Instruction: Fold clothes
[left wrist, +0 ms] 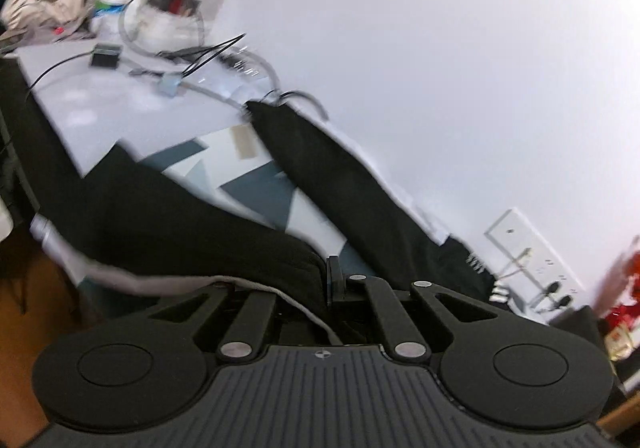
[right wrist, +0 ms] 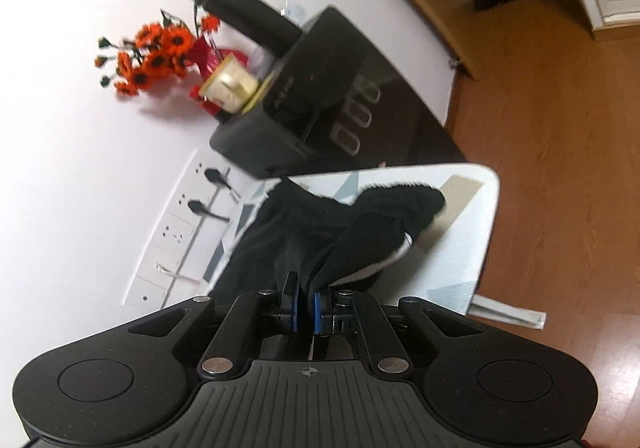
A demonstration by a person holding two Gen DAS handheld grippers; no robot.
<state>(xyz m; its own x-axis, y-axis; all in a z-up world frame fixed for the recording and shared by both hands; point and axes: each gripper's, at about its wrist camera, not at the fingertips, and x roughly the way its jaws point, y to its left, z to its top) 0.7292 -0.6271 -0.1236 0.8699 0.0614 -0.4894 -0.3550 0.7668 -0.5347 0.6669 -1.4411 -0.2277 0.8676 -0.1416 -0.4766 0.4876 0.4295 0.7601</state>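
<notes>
both tongs are clamped on the trousers (left wrist: 168,232): left tongs (left wrist: 334,280) pinch the waist end, right tongs (right wrist: 306,308) nip dark cloth between blue pads. the legs trail over the table (left wrist: 120,99), spread apart, so i'd say the fold is barely begun. lettering on the black box (right wrist: 320,95) is too blurred to read.

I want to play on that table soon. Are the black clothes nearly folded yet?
Not yet, it looks like the start. Done: both tongs have closed on the black garment; the left tongs pinch one edge, the right tongs another. In hand: the cloth hangs from both above the patterned board. Left: no neat fold shows; its two long parts lie spread apart, so every fold remains.
</notes>
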